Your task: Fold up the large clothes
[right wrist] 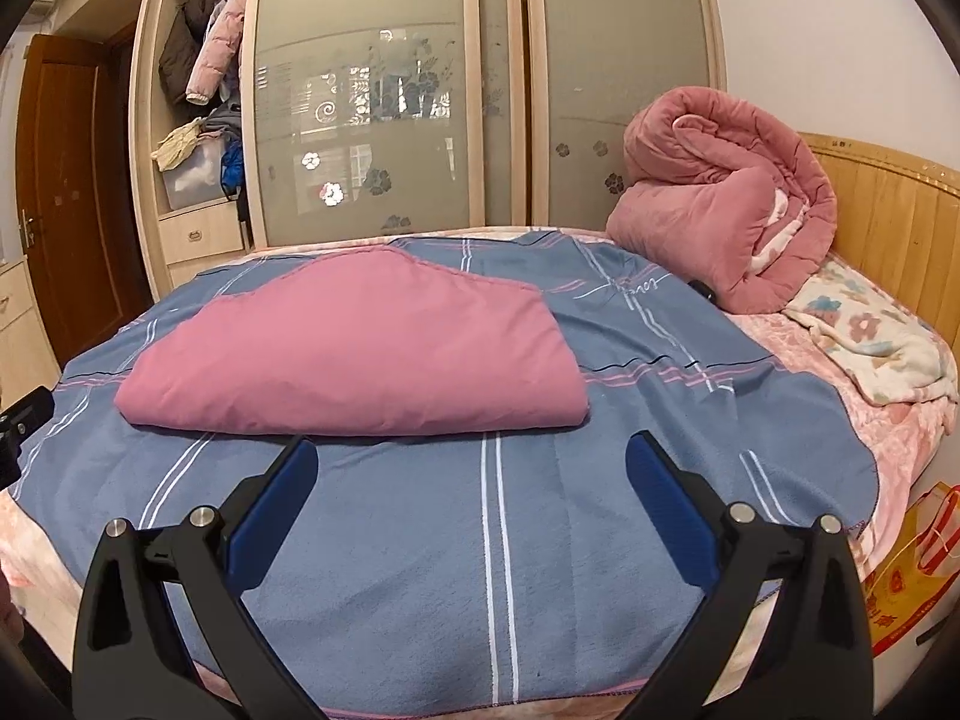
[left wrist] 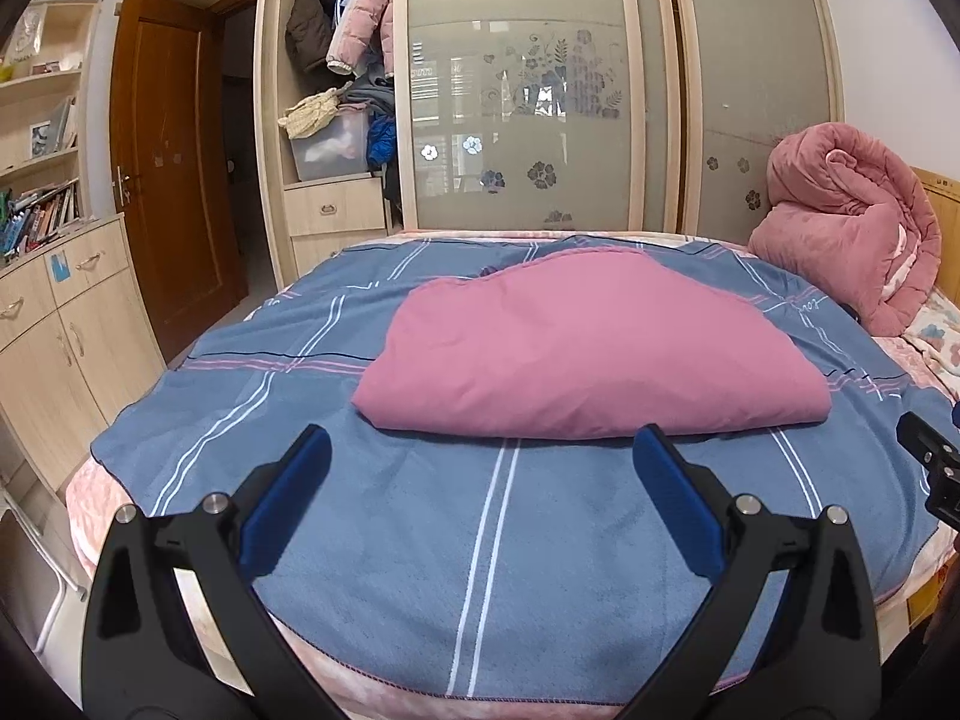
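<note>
A pink garment (left wrist: 588, 348) lies folded into a thick flat stack on a blue striped blanket (left wrist: 456, 552) spread over the bed; it also shows in the right wrist view (right wrist: 360, 348). My left gripper (left wrist: 483, 447) is open and empty, hovering just in front of the stack's near edge. My right gripper (right wrist: 471, 453) is open and empty, also just in front of the near edge, toward the stack's right end. The right gripper's body shows at the right edge of the left wrist view (left wrist: 933, 468).
A rolled pink quilt (right wrist: 720, 204) sits at the headboard (right wrist: 894, 222) with a floral blanket (right wrist: 870, 348) beside it. A wardrobe with sliding glass doors (right wrist: 372, 108) stands behind the bed. Cabinets (left wrist: 54, 324) and a brown door (left wrist: 174, 168) are at the left. A bag (right wrist: 912, 576) stands by the bed's right side.
</note>
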The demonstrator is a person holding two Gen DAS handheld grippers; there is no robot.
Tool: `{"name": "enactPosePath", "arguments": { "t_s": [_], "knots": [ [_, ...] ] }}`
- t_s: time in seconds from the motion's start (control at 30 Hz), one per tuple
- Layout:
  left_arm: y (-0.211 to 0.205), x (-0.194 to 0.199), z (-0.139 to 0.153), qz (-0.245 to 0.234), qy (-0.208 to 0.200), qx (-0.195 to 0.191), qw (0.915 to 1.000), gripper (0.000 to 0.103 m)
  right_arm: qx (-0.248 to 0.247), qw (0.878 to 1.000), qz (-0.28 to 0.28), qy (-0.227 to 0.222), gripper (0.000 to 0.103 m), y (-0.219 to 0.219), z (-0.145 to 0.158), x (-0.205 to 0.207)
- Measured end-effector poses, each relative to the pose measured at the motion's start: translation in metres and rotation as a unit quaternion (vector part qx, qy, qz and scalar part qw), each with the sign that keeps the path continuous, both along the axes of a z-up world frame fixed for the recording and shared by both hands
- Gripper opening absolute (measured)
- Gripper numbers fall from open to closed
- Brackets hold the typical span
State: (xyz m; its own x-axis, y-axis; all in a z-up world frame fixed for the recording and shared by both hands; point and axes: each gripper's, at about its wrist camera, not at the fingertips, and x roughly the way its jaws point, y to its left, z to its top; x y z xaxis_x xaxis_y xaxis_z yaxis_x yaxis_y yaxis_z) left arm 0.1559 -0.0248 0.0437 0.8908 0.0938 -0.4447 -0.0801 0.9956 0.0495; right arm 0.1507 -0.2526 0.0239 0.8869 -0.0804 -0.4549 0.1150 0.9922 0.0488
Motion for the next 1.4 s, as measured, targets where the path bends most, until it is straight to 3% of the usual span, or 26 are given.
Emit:
{"name": "enactPosePath", "arguments": {
  "t_s": [1.4],
  "knots": [
    [-0.0065, 0.0025, 0.0037, -0.016, -0.006, 0.002, 0.9999, 0.101, 0.0, 1.0, -0.001, -0.001, 0.102, -0.0047, -0.0028, -0.0028]
  ]
}}
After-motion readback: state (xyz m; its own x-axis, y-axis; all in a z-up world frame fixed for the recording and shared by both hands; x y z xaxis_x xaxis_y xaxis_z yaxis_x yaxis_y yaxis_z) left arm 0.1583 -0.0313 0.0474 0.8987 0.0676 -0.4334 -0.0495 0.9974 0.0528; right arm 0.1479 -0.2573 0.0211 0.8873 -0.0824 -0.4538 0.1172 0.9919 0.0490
